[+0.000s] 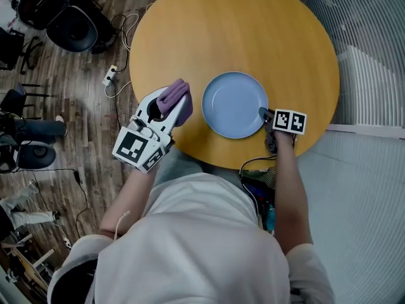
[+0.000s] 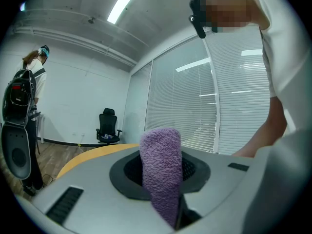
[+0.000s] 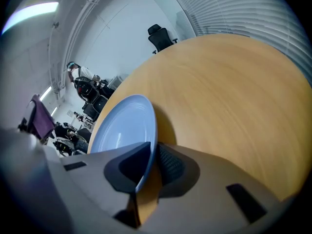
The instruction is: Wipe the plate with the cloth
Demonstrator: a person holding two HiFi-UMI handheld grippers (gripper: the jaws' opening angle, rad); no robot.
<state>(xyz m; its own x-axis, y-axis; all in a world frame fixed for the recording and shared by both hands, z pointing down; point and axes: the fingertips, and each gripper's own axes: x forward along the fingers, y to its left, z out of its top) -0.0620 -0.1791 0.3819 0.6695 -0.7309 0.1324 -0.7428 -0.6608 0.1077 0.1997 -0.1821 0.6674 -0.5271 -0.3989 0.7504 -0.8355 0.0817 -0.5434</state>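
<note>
Right gripper view: the stiff, glossy, probably slippery and breakable plate (image 3: 124,128), lying by the worktop's (image 3: 229,96) near edge, is seemingly pinched at its rim by the right gripper's (image 3: 150,165) narrowed fingers (image 3: 171,164), while the soft, light cloth (image 2: 161,155) is clamped in the left gripper (image 2: 163,182).

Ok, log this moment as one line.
left tool: shut on cloth | cloth: beside plate, not touching | right tool: shut on plate rim | plate: on table
</note>
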